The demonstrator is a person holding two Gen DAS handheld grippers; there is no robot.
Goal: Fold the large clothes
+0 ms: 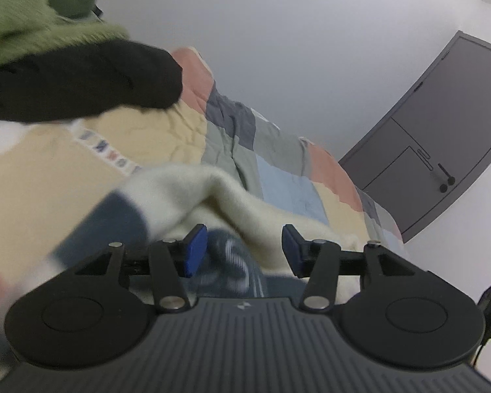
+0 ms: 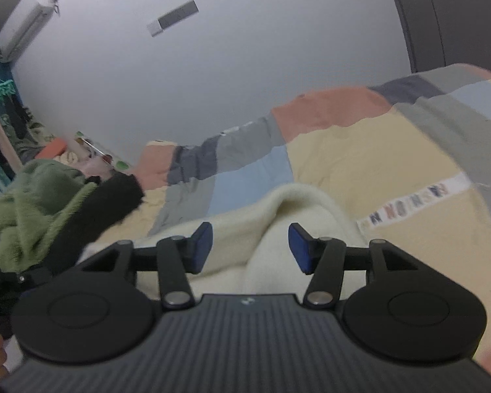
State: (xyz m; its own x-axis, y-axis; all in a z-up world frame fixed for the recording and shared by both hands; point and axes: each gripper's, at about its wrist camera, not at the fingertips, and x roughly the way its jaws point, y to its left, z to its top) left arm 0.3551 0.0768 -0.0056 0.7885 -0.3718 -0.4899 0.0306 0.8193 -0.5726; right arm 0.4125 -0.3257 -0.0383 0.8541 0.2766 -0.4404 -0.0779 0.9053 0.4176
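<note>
A cream fleece garment point(image 1: 212, 190) with navy panels and white lettering point(image 1: 235, 262) lies bunched on the patchwork bed cover. My left gripper point(image 1: 244, 250) is open, its blue pads on either side of the navy lettered part, close above it. In the right wrist view the same cream garment point(image 2: 298, 206) forms a raised fold. My right gripper point(image 2: 250, 249) is open, its pads straddling that fold without closing on it. A green and black fuzzy garment point(image 2: 49, 203) lies to the left; it also shows in the left wrist view point(image 1: 65, 65).
The bed is covered by a patchwork quilt point(image 1: 278, 154) of yellow, pink, grey and blue squares, seen too in the right wrist view point(image 2: 360, 150). A grey door point(image 1: 442, 131) and white wall stand behind. An air conditioner point(image 2: 26, 23) hangs high on the left.
</note>
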